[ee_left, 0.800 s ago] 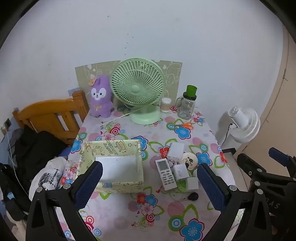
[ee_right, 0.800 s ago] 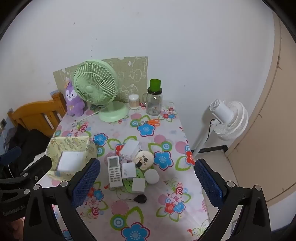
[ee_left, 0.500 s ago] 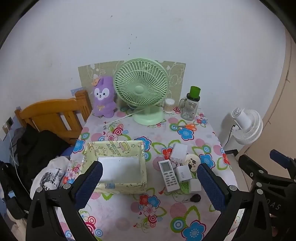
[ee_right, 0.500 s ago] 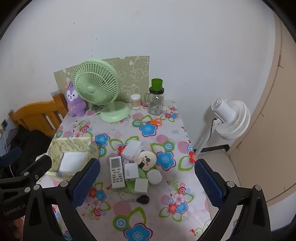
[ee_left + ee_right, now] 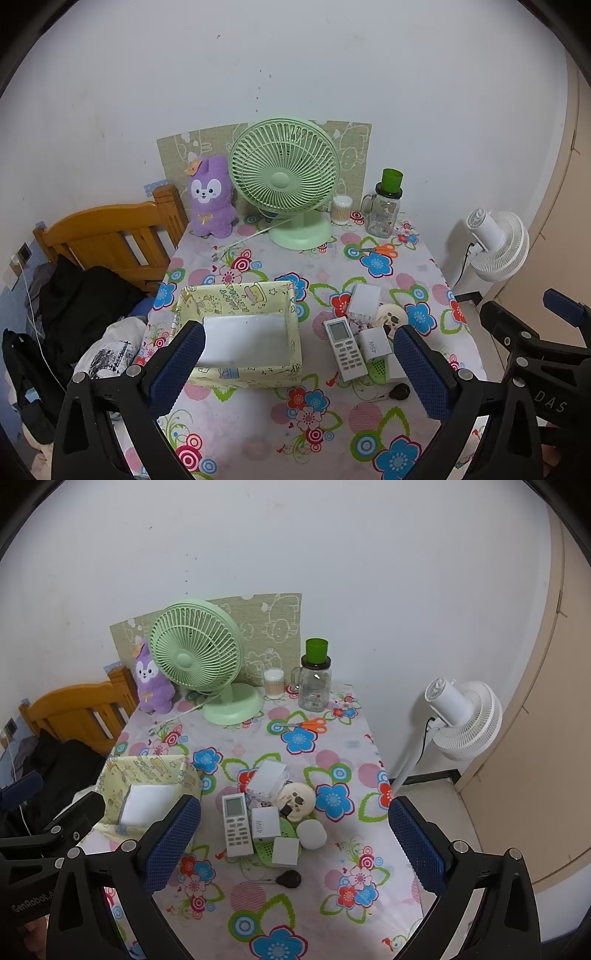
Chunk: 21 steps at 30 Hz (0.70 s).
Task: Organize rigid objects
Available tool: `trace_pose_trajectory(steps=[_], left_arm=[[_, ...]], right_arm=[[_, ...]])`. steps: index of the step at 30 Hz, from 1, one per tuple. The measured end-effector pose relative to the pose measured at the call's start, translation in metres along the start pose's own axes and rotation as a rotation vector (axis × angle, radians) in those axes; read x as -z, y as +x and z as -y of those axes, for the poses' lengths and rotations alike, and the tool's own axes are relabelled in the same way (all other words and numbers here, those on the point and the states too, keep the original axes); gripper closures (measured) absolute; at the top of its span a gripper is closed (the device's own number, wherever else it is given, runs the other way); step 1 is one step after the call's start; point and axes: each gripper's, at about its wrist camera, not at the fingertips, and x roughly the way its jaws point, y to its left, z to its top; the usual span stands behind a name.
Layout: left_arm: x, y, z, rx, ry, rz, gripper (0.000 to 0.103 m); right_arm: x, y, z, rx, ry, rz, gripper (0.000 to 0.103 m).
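Table, flowered cloth. Green fan at back. Yellow box, left of centre. Remote and white chargers clustered just right of box. My left gripper and right gripper: fingers spread wide, holding nothing.

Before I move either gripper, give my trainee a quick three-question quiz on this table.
1. True or false: the left gripper already holds the remote control.
2. Which thing lies nearest the glass jar? A) orange scissors B) black key fob C) yellow box
3. Fill in: beside the green fan, against the wall, sits a purple ____.

Key
1. False: both the left and the right gripper are open and empty above the table.
2. A
3. plush toy
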Motion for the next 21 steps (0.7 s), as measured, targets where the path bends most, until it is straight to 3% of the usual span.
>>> trace_pose_trajectory(steps=[21], left_arm=[[0.0025,0.0028,0.0013,-0.019,0.001,-0.017,0.0]], right_arm=[[0.0009,-0.0026,0.0045,-0.009,-0.001,-0.001,0.0]])
